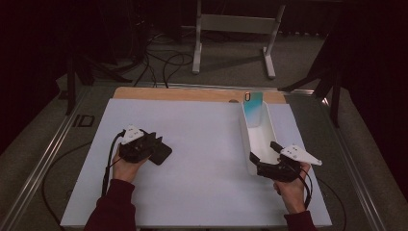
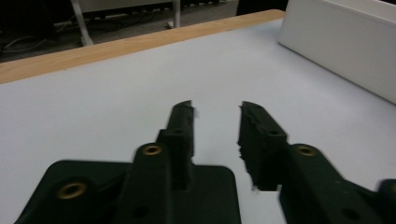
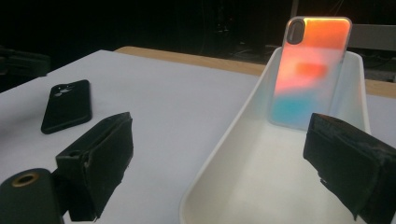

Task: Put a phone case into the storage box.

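Note:
A black phone case (image 1: 162, 154) (image 3: 65, 107) lies flat on the white table top, left of centre. My left gripper (image 1: 155, 143) (image 2: 217, 109) sits low right beside it, touching or overlapping its near-left edge. Bare table shows between its fingertips. A long white bin (image 1: 245, 139) (image 3: 219, 154) (image 2: 336, 51) stands on the right. An iridescent orange-and-teal phone case (image 1: 252, 107) (image 3: 308, 70) leans upright against the bin's far end. My right gripper (image 1: 263, 150) (image 3: 219, 126) is wide open at the bin's near end, one jaw outside the left wall, the other over the right wall.
A wooden strip (image 1: 183, 94) runs along the table's far edge. Behind it, on the floor, stand a white metal frame (image 1: 231, 29) and loose cables (image 1: 159, 62). Metal rails (image 1: 48, 144) border the table on both sides.

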`<action>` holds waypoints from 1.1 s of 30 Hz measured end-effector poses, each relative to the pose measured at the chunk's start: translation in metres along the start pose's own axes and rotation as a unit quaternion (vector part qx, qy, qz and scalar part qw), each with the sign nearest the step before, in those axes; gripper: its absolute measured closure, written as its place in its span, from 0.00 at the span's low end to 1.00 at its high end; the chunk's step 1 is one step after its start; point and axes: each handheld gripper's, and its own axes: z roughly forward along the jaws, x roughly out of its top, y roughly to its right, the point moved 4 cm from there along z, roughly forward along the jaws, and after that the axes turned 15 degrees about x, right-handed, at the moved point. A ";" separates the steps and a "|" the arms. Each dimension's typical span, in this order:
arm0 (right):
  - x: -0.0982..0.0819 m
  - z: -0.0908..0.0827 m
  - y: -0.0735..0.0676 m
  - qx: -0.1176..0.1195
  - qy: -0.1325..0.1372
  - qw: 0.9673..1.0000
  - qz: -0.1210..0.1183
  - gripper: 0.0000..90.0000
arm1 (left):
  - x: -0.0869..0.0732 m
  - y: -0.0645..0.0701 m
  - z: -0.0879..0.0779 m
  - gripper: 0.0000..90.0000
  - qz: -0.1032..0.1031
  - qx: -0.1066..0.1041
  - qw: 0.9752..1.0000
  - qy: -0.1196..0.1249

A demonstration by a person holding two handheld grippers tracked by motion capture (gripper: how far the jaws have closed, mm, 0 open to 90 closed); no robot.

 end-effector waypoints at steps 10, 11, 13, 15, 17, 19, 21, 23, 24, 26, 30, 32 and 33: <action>0.002 -0.001 0.000 -0.001 0.004 1.000 -0.001 0.09 | -0.001 0.009 0.033 1.00 0.010 -0.015 0.999 -0.032; 0.002 0.000 0.000 0.000 0.004 1.000 -0.001 0.09 | -0.001 0.010 0.035 1.00 0.015 -0.012 0.999 -0.037; 0.002 0.000 0.000 0.000 0.004 1.000 0.000 0.09 | -0.003 0.012 0.042 1.00 0.021 -0.006 0.999 -0.045; 0.002 0.001 0.000 0.001 0.004 1.000 -0.002 0.09 | -0.005 0.013 0.047 1.00 0.029 0.000 0.998 -0.055; 0.002 0.001 -0.001 0.002 0.003 1.000 -0.004 0.09 | -0.009 0.014 0.054 1.00 0.034 0.006 0.997 -0.069; 0.002 0.001 -0.002 0.002 0.003 1.000 -0.004 0.09 | -0.014 0.016 0.060 1.00 0.038 0.008 0.996 -0.086; 0.003 0.001 -0.002 0.002 0.005 1.000 -0.003 0.09 | -0.018 0.018 0.066 1.00 0.039 0.007 0.994 -0.100; 0.003 0.001 -0.001 0.002 0.004 1.000 -0.003 0.09 | -0.021 0.020 0.070 1.00 0.038 0.004 0.993 -0.112; 0.002 0.001 -0.001 0.002 0.004 1.000 -0.004 0.09 | -0.023 0.021 0.072 1.00 0.038 0.003 0.992 -0.117; 0.002 0.001 -0.001 0.002 0.003 1.000 -0.004 0.09 | -0.026 0.024 0.074 1.00 0.037 -0.001 0.991 -0.126; 0.002 0.001 -0.002 0.003 0.003 1.000 -0.004 0.09 | -0.030 0.025 0.076 1.00 0.038 -0.013 0.989 -0.142; 0.003 0.000 -0.002 0.003 0.004 1.000 -0.005 0.09 | -0.029 0.024 0.075 1.00 0.030 -0.016 0.988 -0.151; 0.003 0.000 -0.002 0.004 0.005 1.000 -0.005 0.09 | -0.030 0.025 0.074 1.00 0.031 -0.016 0.988 -0.153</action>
